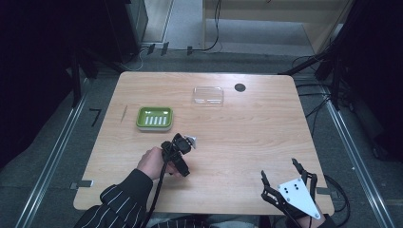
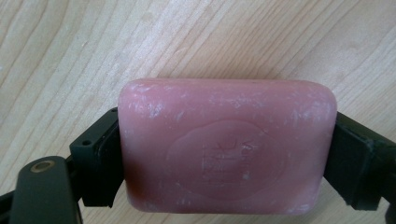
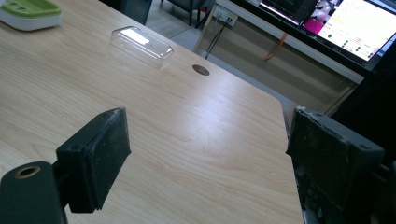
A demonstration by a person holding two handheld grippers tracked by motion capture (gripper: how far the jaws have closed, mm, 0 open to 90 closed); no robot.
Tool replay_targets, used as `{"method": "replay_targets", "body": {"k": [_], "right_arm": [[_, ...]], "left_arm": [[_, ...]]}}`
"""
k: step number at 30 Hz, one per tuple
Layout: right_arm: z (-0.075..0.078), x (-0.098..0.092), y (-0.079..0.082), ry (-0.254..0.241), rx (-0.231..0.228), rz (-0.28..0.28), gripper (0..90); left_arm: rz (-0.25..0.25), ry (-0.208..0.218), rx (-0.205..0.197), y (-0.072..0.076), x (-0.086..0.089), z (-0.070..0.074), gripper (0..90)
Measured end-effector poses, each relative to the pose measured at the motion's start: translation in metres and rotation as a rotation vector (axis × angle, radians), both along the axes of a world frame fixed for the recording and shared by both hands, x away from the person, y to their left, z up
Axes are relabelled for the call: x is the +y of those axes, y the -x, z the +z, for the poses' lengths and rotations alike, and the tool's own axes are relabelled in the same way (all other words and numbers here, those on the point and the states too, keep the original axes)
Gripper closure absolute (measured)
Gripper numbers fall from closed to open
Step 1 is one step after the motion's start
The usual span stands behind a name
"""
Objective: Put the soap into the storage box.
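Soap dish (image 1: pixel 154 118), green, sits toward the table's (image 1: pixel 256 133) far left, clear lid (image 1: pixel 208 95) nearer the far edge. Left gripper (image 2: pixel 226 154) pinches a pink soap bar (image 2: pixel 227 145) just above the wood. Right gripper (image 3: pixel 208 158) hangs spread wide near the right corner

Lid (image 1: pixel 208 95) lies right of, behind dish (image 1: pixel 154 118).

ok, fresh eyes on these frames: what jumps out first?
The pink soap bar clamped between the left gripper's jaws, close above the wooden table. Next, the green soap dish left of centre, with a clear plastic lid farther back beside a dark round hole. The right gripper is open with nothing between its jaws at the near right edge.
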State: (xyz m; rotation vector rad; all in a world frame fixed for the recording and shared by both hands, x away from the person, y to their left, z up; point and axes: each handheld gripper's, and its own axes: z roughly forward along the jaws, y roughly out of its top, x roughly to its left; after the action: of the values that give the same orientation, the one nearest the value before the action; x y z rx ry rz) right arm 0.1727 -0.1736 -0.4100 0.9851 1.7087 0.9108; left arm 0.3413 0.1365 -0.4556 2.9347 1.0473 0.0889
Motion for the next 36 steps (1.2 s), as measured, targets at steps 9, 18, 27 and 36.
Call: {"method": "replay_targets", "body": {"k": [9,18,27,36], "right_arm": [[0.0,0.0,0.0,0.0,0.001,0.0,13.0],[0.0,0.0,0.0,0.0,0.001,0.001,13.0],[0.0,0.0,0.0,-0.002,0.001,0.0,13.0],[0.0,0.0,0.0,-0.001,0.0,-0.001,13.0]], "left_arm": [[0.015,0.008,-0.001,-0.002,0.007,0.005,13.7],[0.039,0.016,0.001,-0.004,0.017,0.011,13.7],[0.059,0.023,-0.007,-0.006,0.025,0.014,13.7],[0.093,0.03,-0.012,-0.01,0.036,0.017,13.7]]}}
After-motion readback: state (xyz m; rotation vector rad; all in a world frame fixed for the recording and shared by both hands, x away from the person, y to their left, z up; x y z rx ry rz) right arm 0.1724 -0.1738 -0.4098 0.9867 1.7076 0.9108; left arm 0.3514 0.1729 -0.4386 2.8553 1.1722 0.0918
